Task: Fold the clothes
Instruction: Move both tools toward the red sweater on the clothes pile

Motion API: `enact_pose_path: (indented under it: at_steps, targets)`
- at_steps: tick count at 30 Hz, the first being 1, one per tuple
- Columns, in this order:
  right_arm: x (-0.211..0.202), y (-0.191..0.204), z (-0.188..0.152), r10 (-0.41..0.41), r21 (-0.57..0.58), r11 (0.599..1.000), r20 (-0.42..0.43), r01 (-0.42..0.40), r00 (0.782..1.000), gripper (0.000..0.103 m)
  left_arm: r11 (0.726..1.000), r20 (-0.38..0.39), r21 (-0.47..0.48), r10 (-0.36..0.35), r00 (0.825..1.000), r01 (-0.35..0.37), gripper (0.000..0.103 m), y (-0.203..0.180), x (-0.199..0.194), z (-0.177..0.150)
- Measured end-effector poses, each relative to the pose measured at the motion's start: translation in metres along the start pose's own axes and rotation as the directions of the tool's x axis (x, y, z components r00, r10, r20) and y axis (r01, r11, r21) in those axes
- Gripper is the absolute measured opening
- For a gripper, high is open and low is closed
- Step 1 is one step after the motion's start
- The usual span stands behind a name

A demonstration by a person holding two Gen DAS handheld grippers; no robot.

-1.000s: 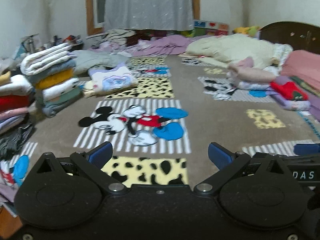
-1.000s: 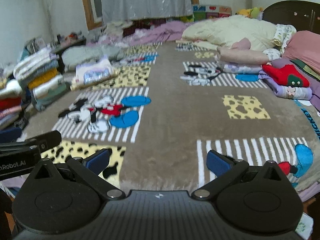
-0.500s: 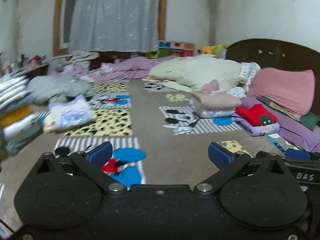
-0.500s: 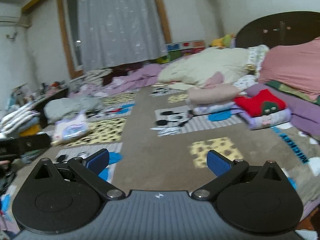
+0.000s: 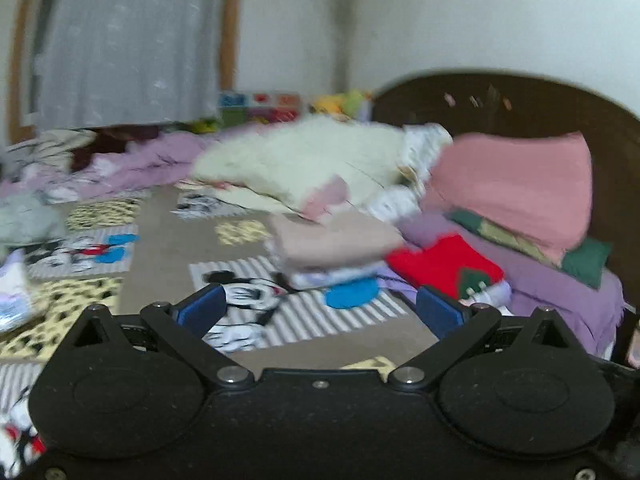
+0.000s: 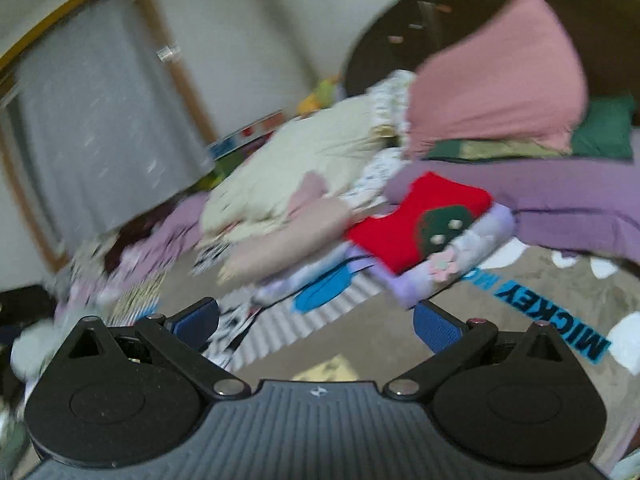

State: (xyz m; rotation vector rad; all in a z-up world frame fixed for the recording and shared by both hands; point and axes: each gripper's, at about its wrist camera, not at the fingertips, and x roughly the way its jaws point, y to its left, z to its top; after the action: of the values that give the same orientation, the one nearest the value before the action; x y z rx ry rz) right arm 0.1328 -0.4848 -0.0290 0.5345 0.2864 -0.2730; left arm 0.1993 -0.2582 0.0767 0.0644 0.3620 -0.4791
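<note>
Motion blur is smearing both views, hiding fabric detail. The left gripper [image 5: 319, 312] and the right gripper [image 6: 316, 322] are both gaping wide, holding nothing, hovering over the plush cartoon-print blanket [image 5: 168, 248]. The folded clothes, a red garment [image 6: 416, 220] and a pink one [image 5: 336, 240], are sitting mid-frame, right of centre.

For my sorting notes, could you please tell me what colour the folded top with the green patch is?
Bright red top; clearest in the right wrist view.
</note>
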Motion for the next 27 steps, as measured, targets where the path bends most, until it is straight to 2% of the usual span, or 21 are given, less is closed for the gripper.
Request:
enact_pose_path:
  at_steps: [2, 5, 8, 11, 14, 17, 19, 21, 27]
  targets:
    - [0.022, -0.024, 0.000, -0.027, 0.039, 0.999, 0.028, 0.026, 0.999, 0.103, 0.999, -0.004, 0.044, -0.012, 1.000, 0.013, 0.103, -0.019, 0.029, 0.007]
    - [0.050, -0.053, -0.009, -0.094, 0.010, 0.996, 0.064, 0.094, 0.994, 0.103, 0.995, -0.019, 0.085, -0.045, 0.999, 0.047, 0.103, -0.046, 0.076, 0.014]
    - [0.078, -0.087, -0.022, -0.141, 0.096, 0.985, -0.003, 0.140, 0.990, 0.103, 0.990, -0.020, 0.119, -0.068, 0.998, 0.069, 0.103, -0.070, 0.119, 0.015]
    - [0.090, -0.103, -0.026, -0.144, 0.126, 0.981, -0.012, 0.145, 0.989, 0.103, 0.988, -0.049, 0.089, -0.123, 0.991, 0.127, 0.101, -0.089, 0.164, 0.016]
    - [0.100, -0.119, -0.033, -0.186, 0.191, 0.964, -0.002, 0.183, 0.983, 0.103, 0.980, -0.055, 0.102, -0.167, 0.984, 0.172, 0.100, -0.114, 0.202, 0.017]
    - [0.110, -0.137, -0.035, -0.208, 0.295, 0.933, -0.019, 0.204, 0.978, 0.103, 0.972, -0.098, 0.100, -0.204, 0.974, 0.214, 0.092, -0.134, 0.240, 0.014]
    - [0.112, -0.141, -0.034, -0.201, 0.315, 0.929, -0.015, 0.195, 0.980, 0.103, 0.966, -0.131, 0.092, -0.228, 0.965, 0.240, 0.079, -0.144, 0.266, 0.010]
    - [0.113, -0.144, -0.031, -0.199, 0.316, 0.930, -0.002, 0.189, 0.980, 0.103, 0.962, -0.163, 0.088, -0.244, 0.956, 0.260, 0.074, -0.153, 0.291, 0.005]
    - [0.124, -0.155, -0.029, -0.196, 0.360, 0.914, -0.016, 0.188, 0.981, 0.103, 0.959, -0.224, 0.013, -0.275, 0.935, 0.285, 0.074, -0.158, 0.347, -0.013]
